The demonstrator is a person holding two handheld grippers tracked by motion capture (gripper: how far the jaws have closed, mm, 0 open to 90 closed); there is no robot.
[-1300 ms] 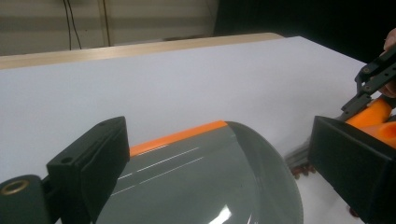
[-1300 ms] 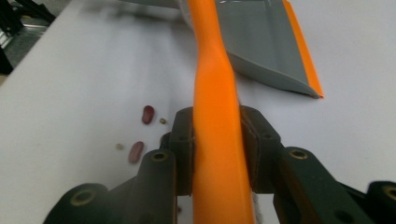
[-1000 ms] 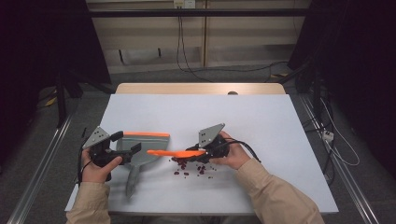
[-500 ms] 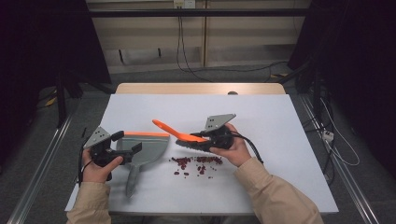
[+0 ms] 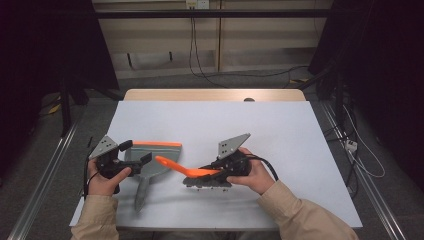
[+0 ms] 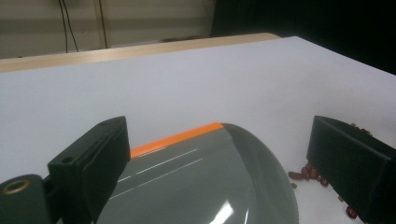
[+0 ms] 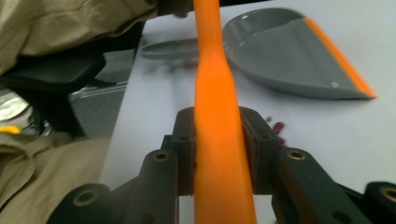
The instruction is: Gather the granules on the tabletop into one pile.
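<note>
We logged the right gripper [image 5: 212, 171] clamped on a smooth orange brush handle [image 5: 186, 169]; left gripper [image 5: 134, 152] jaws apart over a glossy grey dustpan [image 5: 152, 165] near the table's [image 5: 280, 125] front-left corner.

A bare lab or test room: white table [image 5: 300, 150], dark curtains [image 5: 380, 75], trailing wall cables [image 5: 200, 55].

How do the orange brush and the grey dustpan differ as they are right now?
The brush is clamped between the right gripper's jaws, its handle slanting up off the table; the dustpan lies flat on the table, below the left gripper's open jaws. The brush handle is all orange and narrow; the dustpan is broad and grey. They share orange: the dustpan's front lip.
</note>
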